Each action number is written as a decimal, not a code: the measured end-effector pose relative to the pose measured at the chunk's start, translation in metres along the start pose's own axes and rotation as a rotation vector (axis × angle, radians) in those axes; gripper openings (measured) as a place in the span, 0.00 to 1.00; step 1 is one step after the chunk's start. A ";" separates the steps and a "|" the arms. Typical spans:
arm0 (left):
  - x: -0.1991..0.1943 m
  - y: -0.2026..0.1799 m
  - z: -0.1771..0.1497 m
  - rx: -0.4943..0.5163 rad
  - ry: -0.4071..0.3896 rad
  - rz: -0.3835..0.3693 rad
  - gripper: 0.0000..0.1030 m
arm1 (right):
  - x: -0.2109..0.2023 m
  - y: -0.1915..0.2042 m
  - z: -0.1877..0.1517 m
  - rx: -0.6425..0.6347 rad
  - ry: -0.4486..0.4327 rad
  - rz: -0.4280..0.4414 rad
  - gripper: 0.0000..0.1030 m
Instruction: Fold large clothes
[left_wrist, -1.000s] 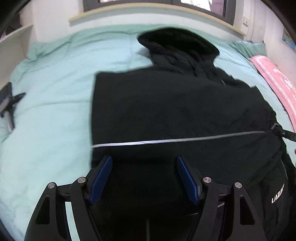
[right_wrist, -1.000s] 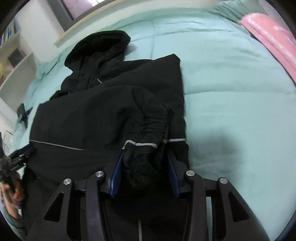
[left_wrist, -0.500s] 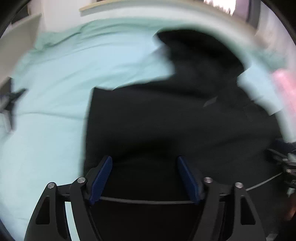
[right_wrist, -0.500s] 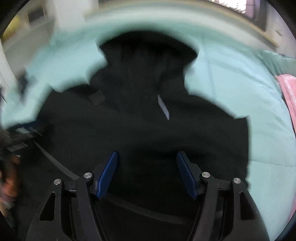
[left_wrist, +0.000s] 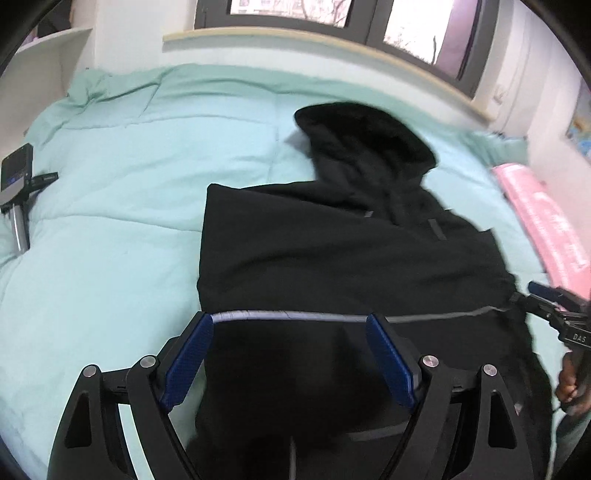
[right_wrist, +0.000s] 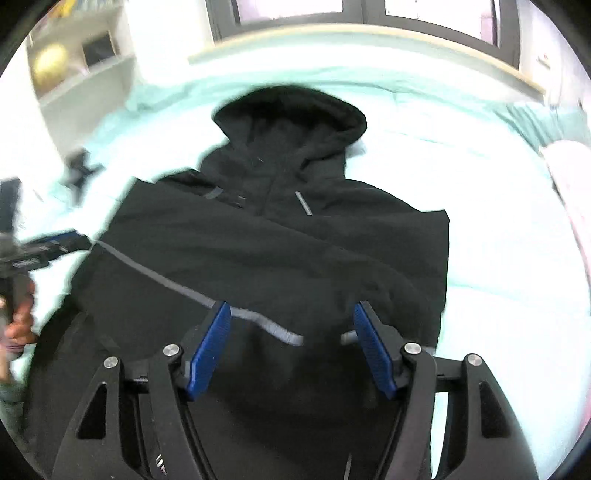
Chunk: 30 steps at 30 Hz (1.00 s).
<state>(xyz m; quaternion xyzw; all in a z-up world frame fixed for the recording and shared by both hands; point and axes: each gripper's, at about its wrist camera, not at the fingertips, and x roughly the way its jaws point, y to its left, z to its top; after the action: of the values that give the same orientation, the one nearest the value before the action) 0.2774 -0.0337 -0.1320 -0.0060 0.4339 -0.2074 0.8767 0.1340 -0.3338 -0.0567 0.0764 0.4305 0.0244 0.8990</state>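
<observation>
Black hooded jacket (left_wrist: 351, 258) — one item, spread on the mint-green bed (left_wrist: 122, 206), hood toward the window, both sleeves folded in across the body so the sides run straight. Grey reflective stripe (left_wrist: 288, 315) crosses the lower body (a handy fold line, by my reading). Left gripper (left_wrist: 290, 326): jaws just widened, now well apart, holding nothing, poised over the stripe's left end. Right gripper (right_wrist: 291, 317): jaws just opened — empty, above the folded sleeve. Judged next: taking the hem for the bottom-to-top fold.
</observation>
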 end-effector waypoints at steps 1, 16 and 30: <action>-0.004 0.001 -0.001 -0.008 -0.001 -0.037 0.83 | -0.006 -0.003 -0.003 0.013 -0.007 0.016 0.69; 0.058 0.056 -0.033 -0.233 0.102 -0.032 0.95 | 0.054 -0.039 -0.050 0.049 0.097 -0.010 0.60; -0.067 -0.021 0.117 0.082 -0.023 0.107 0.94 | -0.079 -0.039 0.055 0.218 0.106 0.035 0.65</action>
<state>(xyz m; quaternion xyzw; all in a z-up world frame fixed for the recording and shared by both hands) 0.3235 -0.0485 -0.0042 0.0507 0.4145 -0.1777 0.8911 0.1265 -0.3875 0.0324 0.1799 0.4762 -0.0031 0.8607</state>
